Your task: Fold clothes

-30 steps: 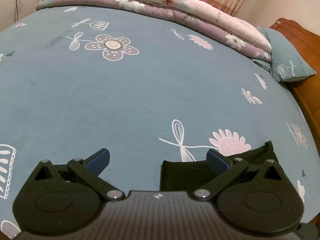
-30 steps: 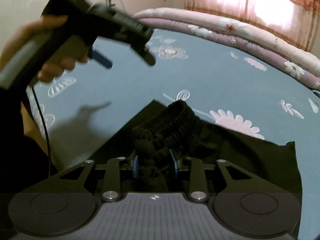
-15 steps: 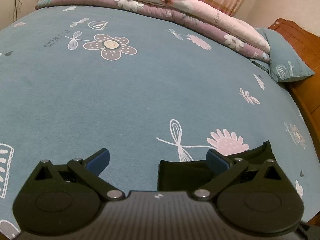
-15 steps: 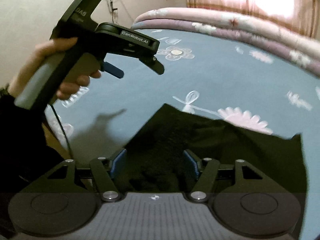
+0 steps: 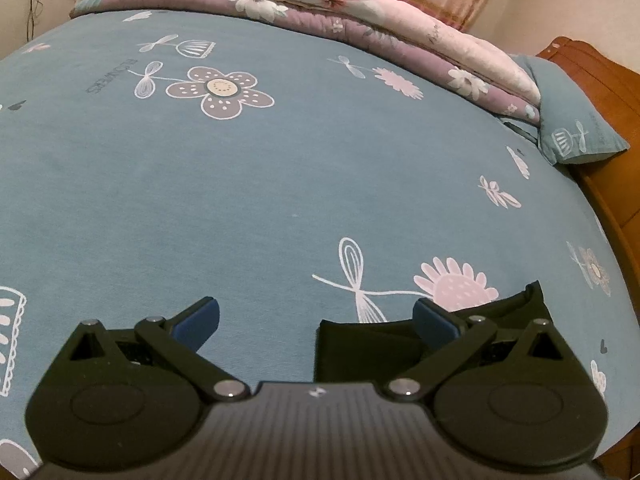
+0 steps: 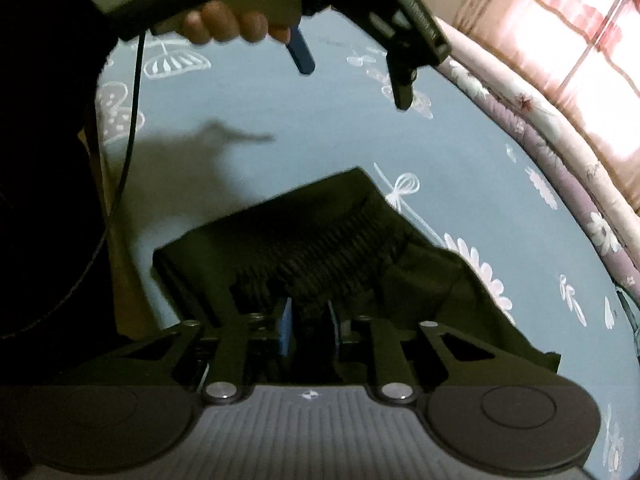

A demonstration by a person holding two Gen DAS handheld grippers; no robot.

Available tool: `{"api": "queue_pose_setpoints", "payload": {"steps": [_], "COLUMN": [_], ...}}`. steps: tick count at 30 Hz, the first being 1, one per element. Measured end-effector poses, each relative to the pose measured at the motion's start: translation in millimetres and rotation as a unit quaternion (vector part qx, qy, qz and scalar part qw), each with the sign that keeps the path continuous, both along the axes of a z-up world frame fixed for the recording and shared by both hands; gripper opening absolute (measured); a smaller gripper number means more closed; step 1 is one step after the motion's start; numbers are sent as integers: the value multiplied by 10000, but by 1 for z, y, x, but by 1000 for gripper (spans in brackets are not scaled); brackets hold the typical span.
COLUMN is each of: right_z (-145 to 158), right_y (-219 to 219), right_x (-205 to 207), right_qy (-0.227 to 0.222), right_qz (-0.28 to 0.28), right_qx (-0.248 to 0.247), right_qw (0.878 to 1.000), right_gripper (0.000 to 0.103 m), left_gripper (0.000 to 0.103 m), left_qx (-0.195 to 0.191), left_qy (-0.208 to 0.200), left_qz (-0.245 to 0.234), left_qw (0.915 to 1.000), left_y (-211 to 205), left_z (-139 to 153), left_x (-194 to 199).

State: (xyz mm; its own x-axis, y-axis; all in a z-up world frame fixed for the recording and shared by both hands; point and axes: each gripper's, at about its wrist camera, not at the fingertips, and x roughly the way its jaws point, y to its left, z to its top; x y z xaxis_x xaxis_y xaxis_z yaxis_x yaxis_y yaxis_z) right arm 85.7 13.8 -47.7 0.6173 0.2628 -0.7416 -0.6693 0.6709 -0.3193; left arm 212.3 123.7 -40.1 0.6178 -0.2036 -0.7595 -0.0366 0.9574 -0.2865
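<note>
A black garment (image 6: 320, 224) lies folded on the blue flowered bedsheet (image 6: 320, 140), its ribbed waistband (image 6: 332, 260) bunched towards me. My right gripper (image 6: 309, 322) has its jaws closing, and the pads pinch that waistband. In the left wrist view a corner of the garment (image 5: 360, 352) shows under the right finger. My left gripper (image 5: 314, 314) hangs open above the sheet with nothing between its fingers. In the right wrist view the left gripper (image 6: 352, 80) hovers above the sheet beyond the garment, with a hand (image 6: 236, 22) holding it.
A folded pink and purple quilt (image 5: 360, 12) lies along the far edge of the bed. A blue pillow (image 5: 568, 120) and a wooden headboard (image 5: 600, 80) are at the right. A dark sleeve (image 6: 40, 160) and a cable (image 6: 132, 128) fill the left.
The right gripper let the bunched waistband go, opened wide, then narrowed onto it again while rolling and shifting sideways. The left gripper has stayed put, open.
</note>
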Motion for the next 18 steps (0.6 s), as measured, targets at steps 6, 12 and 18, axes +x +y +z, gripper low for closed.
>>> {"api": "queue_pose_setpoints", "payload": {"steps": [6,12,18], "right_z": [27,-5,-12], "right_y": [-5,6,10], "right_x": [1,2,5], "right_qy": [28,379,587], "right_qz": [-68,3,-53], "right_qx": [606,491,588], "right_qw": [9981,9981,9965], "right_gripper": [19,19,20], "left_gripper": [102,102,102], "left_qx": [-19,4,33], "left_qy": [-18,0,30], "left_qz": [16,4,-13], "left_qw": [10000,10000,10000], "left_y": [0,-2,-4], "left_z": [0,0,-2], "left_x": [0,1,2]}}
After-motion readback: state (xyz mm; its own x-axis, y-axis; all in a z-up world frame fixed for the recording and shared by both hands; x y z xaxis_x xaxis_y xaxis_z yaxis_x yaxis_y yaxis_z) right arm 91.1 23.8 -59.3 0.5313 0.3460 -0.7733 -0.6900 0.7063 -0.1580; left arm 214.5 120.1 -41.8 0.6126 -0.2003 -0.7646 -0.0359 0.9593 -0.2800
